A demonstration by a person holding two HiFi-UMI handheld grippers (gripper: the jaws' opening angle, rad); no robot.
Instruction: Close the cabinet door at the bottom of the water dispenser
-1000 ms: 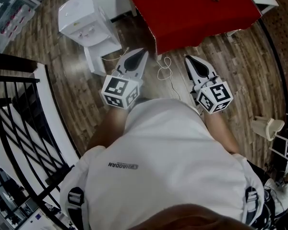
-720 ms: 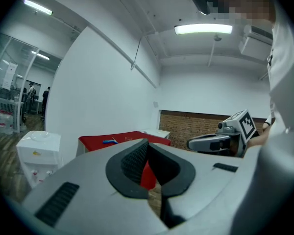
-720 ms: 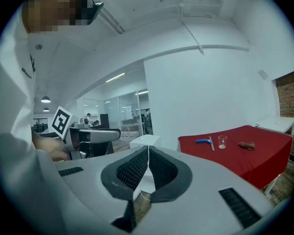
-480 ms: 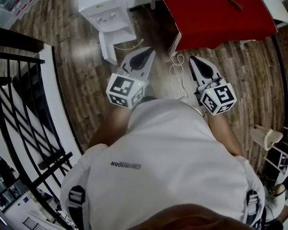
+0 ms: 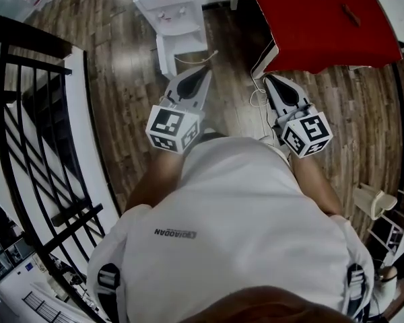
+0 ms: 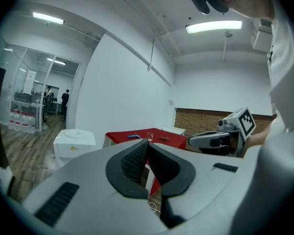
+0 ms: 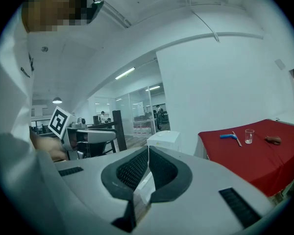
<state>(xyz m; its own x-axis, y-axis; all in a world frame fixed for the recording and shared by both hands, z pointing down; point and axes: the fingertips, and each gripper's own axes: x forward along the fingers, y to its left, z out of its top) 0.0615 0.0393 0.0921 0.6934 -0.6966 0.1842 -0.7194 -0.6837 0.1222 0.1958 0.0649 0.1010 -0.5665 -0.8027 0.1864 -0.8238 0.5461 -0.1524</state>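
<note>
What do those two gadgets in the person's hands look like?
The left gripper and right gripper are alike: pale grey tapering shells, black ribbed pads inside the jaws, and a white cube with black square markers at the rear. The person wears a white shirt.

Far left, the boxy plastic water dispenser (image 5: 165, 7) is white; far right, the cloth-covered table (image 5: 323, 27) is red; the plank floor (image 5: 121, 89) is streaky brown.

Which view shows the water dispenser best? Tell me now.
Head view: the water dispenser shows whole from above, front included. The left gripper view shows only its top and one side; the right gripper view shows just its upper part.
</note>
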